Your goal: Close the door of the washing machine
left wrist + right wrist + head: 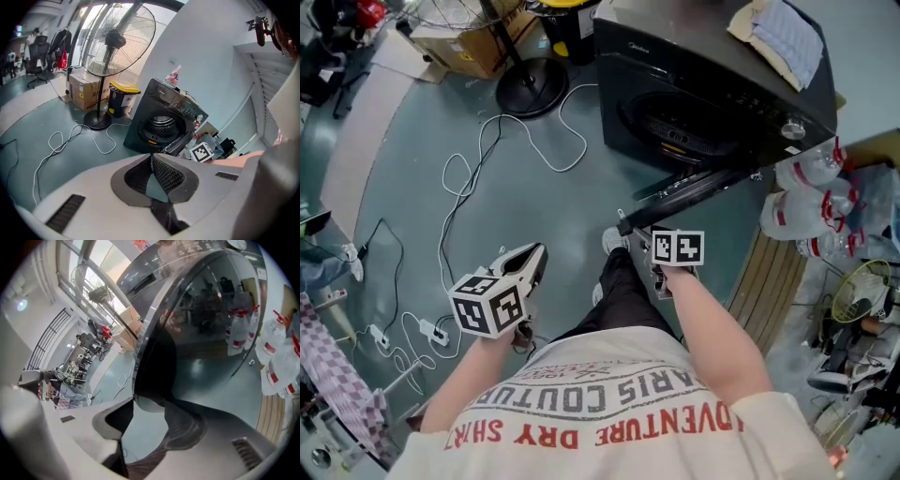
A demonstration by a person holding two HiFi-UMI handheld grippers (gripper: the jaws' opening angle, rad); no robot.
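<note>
The black washing machine (703,84) stands at the upper right with its round drum opening (684,127) uncovered. Its door (694,192) hangs open, swung out toward me and seen edge-on. My right gripper (645,239) is at the door's free end. In the right gripper view the glass door (187,324) fills the frame, and its rim lies between the tips of my right gripper (150,404), whose jaws stand apart around it. My left gripper (534,255) hangs over bare floor to the left, away from the machine (161,117), with its jaws (151,157) shut on nothing.
A white cable (516,141) loops over the teal floor between me and a standing fan's base (532,86). Cardboard boxes (473,42) and a yellow-lidded bin (558,19) stand behind. Large water bottles (811,202) crowd the machine's right side. Folded cloth (783,37) lies on its top.
</note>
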